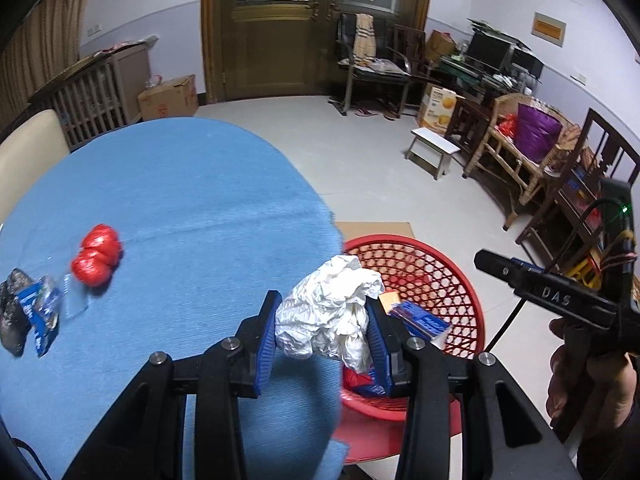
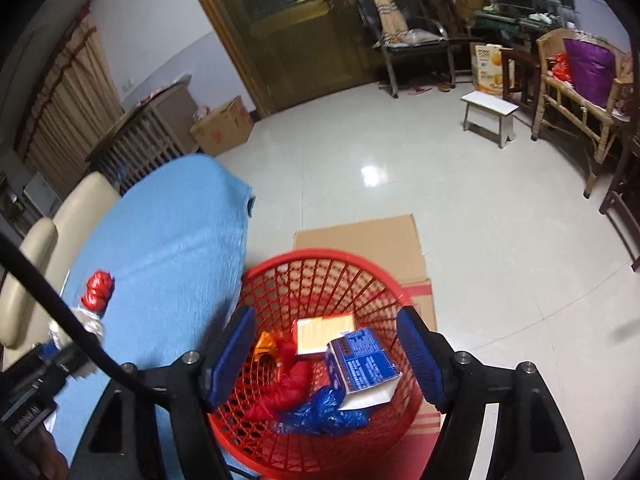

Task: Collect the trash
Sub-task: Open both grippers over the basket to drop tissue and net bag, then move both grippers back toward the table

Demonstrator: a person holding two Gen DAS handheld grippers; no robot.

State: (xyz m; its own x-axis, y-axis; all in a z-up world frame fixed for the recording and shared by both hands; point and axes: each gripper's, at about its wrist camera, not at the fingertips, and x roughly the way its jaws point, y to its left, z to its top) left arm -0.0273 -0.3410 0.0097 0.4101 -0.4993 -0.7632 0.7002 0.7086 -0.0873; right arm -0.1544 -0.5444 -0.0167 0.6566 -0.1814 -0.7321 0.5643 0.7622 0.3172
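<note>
blue tablecloth: red wad, wrappers; basket beside.

- Our left gripper has its blue pads clamped on a crumpled white paper wad, at the edge of the blue cloth-covered table.
- Just past that edge we see the red plastic lattice basket on the floor, with a blue printed box inside.
- On the cloth lie a red crinkled plastic bundle and, near it, a dark blue-and-grey wrapper.
- Our right gripper shows at the right, side-on.
</note>
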